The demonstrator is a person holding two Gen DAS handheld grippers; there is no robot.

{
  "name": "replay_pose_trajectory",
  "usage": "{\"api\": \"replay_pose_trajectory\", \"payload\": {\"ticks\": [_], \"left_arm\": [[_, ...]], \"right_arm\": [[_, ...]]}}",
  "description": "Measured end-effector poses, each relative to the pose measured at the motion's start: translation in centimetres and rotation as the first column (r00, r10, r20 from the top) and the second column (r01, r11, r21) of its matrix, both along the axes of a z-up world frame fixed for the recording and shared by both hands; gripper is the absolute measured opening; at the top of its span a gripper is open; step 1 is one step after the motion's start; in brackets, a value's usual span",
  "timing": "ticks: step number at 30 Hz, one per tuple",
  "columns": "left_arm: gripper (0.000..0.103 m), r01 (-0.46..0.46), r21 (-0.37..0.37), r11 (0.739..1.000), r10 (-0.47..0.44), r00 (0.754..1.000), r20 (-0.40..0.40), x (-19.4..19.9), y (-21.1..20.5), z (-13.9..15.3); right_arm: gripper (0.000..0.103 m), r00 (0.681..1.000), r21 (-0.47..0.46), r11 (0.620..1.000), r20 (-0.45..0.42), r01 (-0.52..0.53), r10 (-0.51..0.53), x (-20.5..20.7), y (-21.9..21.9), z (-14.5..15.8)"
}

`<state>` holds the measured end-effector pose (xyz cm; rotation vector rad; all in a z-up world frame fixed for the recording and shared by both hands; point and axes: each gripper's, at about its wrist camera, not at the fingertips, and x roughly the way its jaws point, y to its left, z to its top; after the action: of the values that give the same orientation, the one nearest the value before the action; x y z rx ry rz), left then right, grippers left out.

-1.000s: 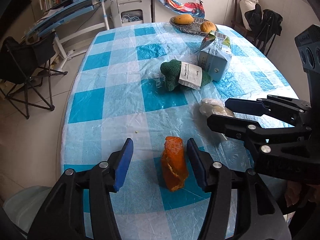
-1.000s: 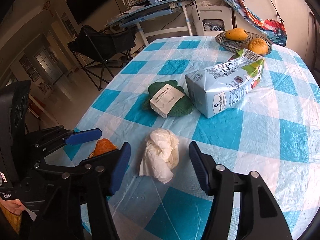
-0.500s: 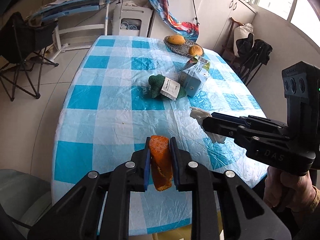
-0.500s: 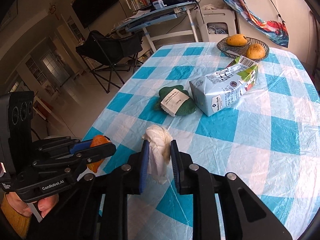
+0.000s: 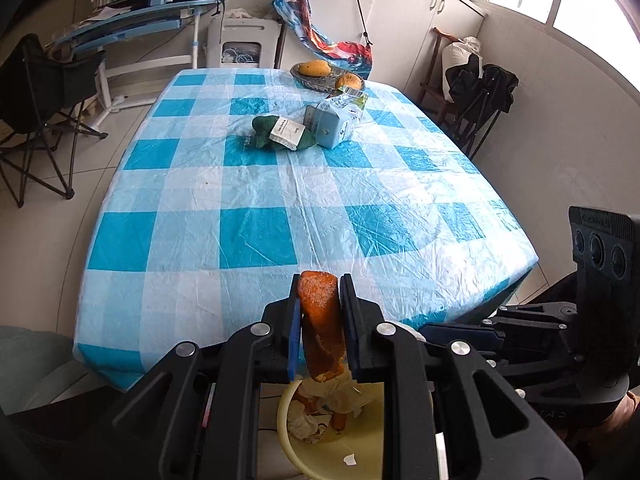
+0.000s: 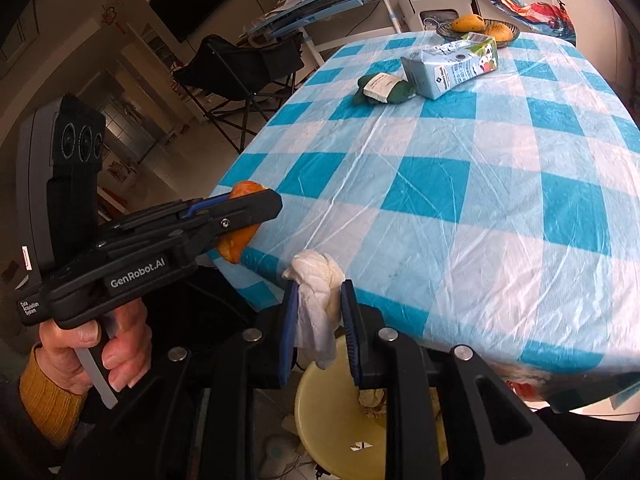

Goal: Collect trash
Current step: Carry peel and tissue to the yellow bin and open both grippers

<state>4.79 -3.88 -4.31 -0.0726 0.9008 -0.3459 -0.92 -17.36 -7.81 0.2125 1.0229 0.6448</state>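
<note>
We hold two tools, one in each hand. Our left tool (image 5: 319, 320) is clamped on one orange peel (image 5: 320, 320), which stands upright between the blue pads just off the near edge of the tabletop (image 5: 256, 208). Our right tool (image 6: 318, 320) is clamped on one crumpled white tissue (image 6: 316, 292), also past the near edge. Below both tools, on the floor, sits one pale yellow bin (image 5: 352, 460) with scraps of paper and peel already inside. In the right wrist view we see our left hand (image 6: 100, 352) wrapped around the left tool's handle, a mustard-yellow cuff at the wrist.

Three things lie together on the far half of the blue-and-white checked cloth: one green cloth bundle (image 5: 266, 130) with a white label, one light-blue carton (image 5: 332, 118) lying on its side and touching the bundle's right end, and one fruit bowl (image 5: 316, 80) at the far edge holding two yellow-orange fruits.
</note>
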Motion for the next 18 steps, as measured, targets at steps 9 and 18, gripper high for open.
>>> {"api": "replay_pose_trajectory", "payload": {"ticks": [9, 18], "left_arm": [[0.018, 0.043, 0.037, 0.998, -0.041, 0.998, -0.037, -3.2, -1.6, -1.4], [0.024, 0.115, 0.096, 0.989, -0.103, 0.988, -0.118, -5.4, -3.9, -3.5]], "right_arm": [[0.037, 0.994, -0.028, 0.997, -0.081, 0.077, -0.079, -1.4, -1.6, -2.0], [0.056, 0.978, -0.004, 0.980, -0.059, 0.199, -0.199, -1.4, -3.9, -2.0]]}}
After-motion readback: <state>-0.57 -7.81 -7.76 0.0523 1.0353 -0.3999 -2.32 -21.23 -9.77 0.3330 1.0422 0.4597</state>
